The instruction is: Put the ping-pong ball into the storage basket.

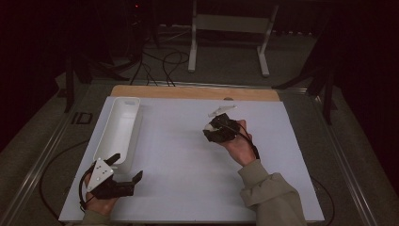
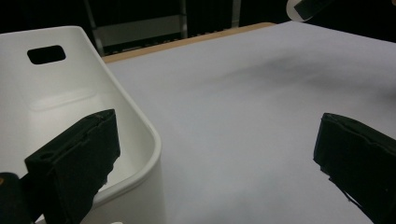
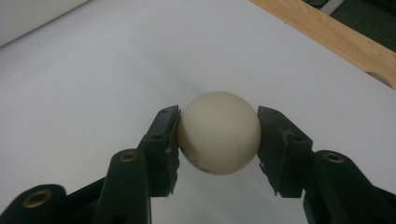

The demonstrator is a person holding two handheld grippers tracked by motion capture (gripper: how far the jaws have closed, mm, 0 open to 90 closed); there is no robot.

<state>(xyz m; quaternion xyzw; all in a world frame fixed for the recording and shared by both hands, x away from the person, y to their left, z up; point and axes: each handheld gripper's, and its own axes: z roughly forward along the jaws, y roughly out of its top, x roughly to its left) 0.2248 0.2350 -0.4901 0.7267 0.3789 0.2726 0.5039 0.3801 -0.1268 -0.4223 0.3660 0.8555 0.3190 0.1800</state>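
Dim room. White board (image 1: pixel 188 160) over a wooden tabletop (image 1: pixel 195 92). Grey floor (image 1: pixel 226 61) beyond, black cables (image 1: pixel 162 61) trailing, white metal stand (image 1: pixel 230 33) at back. Surroundings dark.

My left gripper (image 2: pixel 219 163) has its jaws spread wide w/ nothing between them, just bare white table (image 2: pixel 261 102). Left jaw sits right in front of the rim of the white tray (image 2: pixel 140 126), which has a slot handle in its far wall. Wooden edge (image 2: pixel 187 42) runs along the back, dark beyond it.

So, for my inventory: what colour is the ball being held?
Cream-white ball, clearest in the right gripper view.
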